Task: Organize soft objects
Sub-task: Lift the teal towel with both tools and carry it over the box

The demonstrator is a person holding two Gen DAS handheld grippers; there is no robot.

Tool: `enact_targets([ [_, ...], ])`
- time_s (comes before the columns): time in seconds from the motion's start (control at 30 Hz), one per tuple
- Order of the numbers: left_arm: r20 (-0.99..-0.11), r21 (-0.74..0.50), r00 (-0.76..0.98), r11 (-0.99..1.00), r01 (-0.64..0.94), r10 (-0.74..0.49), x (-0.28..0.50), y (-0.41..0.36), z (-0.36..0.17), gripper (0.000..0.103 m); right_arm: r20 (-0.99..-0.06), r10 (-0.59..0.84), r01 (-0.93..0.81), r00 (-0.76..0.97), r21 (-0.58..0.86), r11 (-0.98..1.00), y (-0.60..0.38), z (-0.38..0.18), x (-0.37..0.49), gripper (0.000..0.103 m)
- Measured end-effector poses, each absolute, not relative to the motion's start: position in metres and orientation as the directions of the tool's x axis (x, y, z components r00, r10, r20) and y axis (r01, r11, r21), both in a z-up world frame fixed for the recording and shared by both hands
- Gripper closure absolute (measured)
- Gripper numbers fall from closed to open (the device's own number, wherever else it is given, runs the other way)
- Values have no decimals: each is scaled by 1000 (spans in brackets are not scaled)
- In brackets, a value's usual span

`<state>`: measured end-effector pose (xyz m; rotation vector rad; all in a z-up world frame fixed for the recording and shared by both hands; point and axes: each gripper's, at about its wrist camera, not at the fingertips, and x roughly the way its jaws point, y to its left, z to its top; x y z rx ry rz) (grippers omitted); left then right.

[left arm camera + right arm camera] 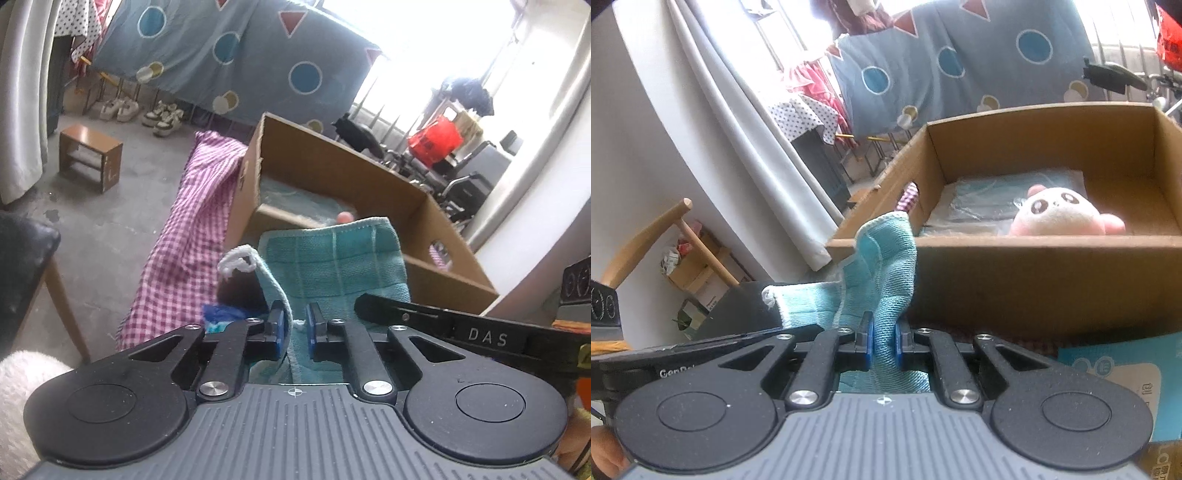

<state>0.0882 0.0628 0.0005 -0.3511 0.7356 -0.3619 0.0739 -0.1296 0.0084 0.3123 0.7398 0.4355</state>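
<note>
Cardboard box [1034, 266] sits just beyond both grippers, already holding a pink plush [1060, 214] on a bagged cloth. Teal towel [332, 258] hangs between them at the box's near wall: left gripper [294, 334] pinches one edge, right gripper [884, 345] clamps another. Step looks like loading the towel; next move: lift over the near wall, then let go.

"DAS" stands on the right gripper's black arm [487, 336]; "GenRo…", cut off, on the left gripper's arm [677, 371].

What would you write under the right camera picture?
Right gripper pinches a teal cloth before a box holding a pink plush.
</note>
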Motion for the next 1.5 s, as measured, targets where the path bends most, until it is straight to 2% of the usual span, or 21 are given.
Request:
enact_targets([
  [0.43, -462, -422, 715, 839, 343, -525, 90, 38, 61, 93, -437, 507, -340, 743, 406, 848, -151, 69, 61, 92],
  [0.57, -430, -417, 699, 813, 407, -571, 106, 16, 81, 93, -402, 467, -331, 788, 363, 871, -171, 89, 68, 92],
  [0.8, -381, -409, 655, 754, 514, -653, 155, -33, 107, 93, -396, 424, -286, 814, 362, 887, -228, 112, 113, 92],
  [1.1, -464, -471, 531, 705, 530, -709, 254, -110, 91, 93, -505, 413, -196, 758, 428, 883, -301, 87, 210, 92],
  [1.33, -560, -493, 456, 721, 487, -692, 318, -148, 56, 93, -590, 400, -126, 702, 450, 884, -337, 45, 269, 92],
  [1.5, -616, -495, 426, 746, 445, -663, 346, -157, 33, 93, -644, 361, -98, 674, 406, 908, -342, 22, 290, 92],
])
